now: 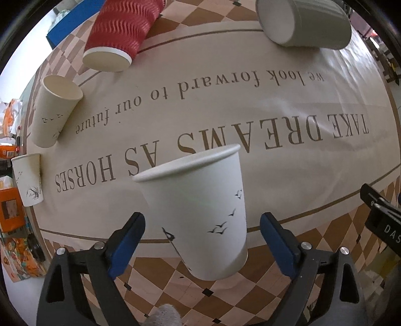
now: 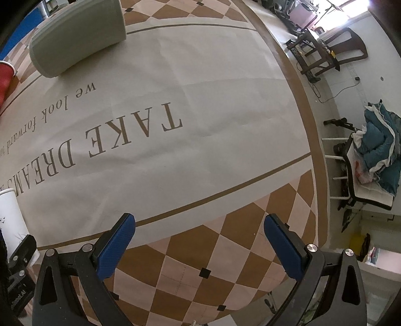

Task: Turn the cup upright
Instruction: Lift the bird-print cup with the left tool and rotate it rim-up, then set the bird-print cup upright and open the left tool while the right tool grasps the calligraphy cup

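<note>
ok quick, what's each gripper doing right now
Left gripper: open, fingers either side of the white bird-print cup, not clamped on it.
Right gripper: open, holding nothing, over the tablecloth.

A white paper cup (image 1: 198,213) printed with birds stood upright on the tablecloth (image 1: 250,120), its rim up, between the spread blue pads of the left gripper (image 1: 202,225), neither pad touching it. Farther off, a red ribbed cup (image 1: 120,35) and a grey cup (image 1: 305,22) lay on their sides. At the left, one cream cup (image 1: 54,110) lay tipped over, while another (image 1: 27,179) stood upright.
</note>
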